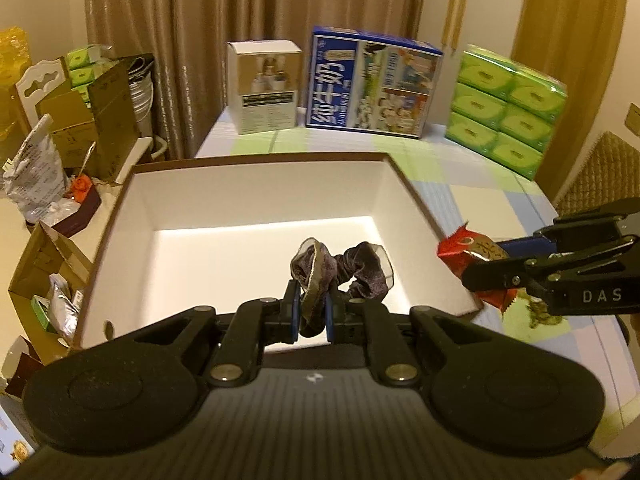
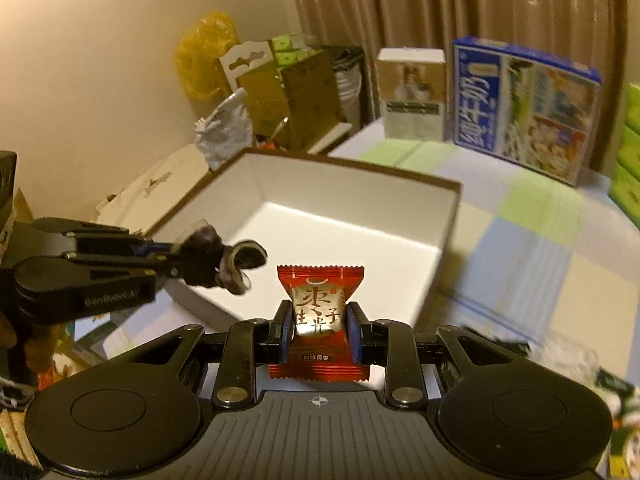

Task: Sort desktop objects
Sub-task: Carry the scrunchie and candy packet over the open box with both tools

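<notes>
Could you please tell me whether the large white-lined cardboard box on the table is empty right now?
Empty: the white-lined brown cardboard box shows only bare floor; the purple scrunchie hangs above it.

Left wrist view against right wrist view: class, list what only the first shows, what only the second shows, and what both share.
Only the left wrist view shows the full stack of green tissue packs and a woven chair back.

Only the right wrist view shows the printed front of the red snack packet, clamped in the right gripper.

Both show the empty white box, the dark scrunchie held in the left gripper, the blue carton and the curtain.
</notes>
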The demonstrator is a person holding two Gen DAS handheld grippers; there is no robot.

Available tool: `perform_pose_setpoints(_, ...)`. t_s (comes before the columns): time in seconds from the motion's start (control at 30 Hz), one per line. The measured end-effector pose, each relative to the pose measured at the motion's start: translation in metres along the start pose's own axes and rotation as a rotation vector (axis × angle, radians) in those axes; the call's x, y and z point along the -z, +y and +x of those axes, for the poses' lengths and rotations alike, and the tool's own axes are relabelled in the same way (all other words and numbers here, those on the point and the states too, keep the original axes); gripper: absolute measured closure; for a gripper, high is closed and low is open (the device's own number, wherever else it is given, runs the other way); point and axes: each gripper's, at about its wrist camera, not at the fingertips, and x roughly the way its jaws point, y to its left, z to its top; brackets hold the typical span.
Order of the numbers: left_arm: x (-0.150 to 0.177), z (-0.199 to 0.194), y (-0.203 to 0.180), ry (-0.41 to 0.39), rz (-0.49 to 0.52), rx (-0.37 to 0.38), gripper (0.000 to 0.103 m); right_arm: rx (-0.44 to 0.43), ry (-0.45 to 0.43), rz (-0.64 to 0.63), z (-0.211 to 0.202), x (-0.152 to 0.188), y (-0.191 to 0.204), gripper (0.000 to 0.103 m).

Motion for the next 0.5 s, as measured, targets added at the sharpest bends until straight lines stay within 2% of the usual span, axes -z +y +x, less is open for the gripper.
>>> perform_pose_setpoints(0.13, -0.006, 0.013, 0.021, 0.011, -0.005, -0.014, 0.094, 0.014, -0.003, -0.005, 0.029, -0.016, 0.009, 0.078)
perform_pose_setpoints(0.27, -0.008, 0.033, 0.037, 0.043, -0.008, -0.022, 0.094, 0.029, 0.033, 0.006, 0.063, -0.022, 0.015, 0.078)
perform_pose_setpoints(0.5, -0.005, 0.079, 0.059, 0.163, -0.034, -0.023, 0.094, 0.061, 0.145, 0.060, 0.127, -0.019, 0.012, 0.078)
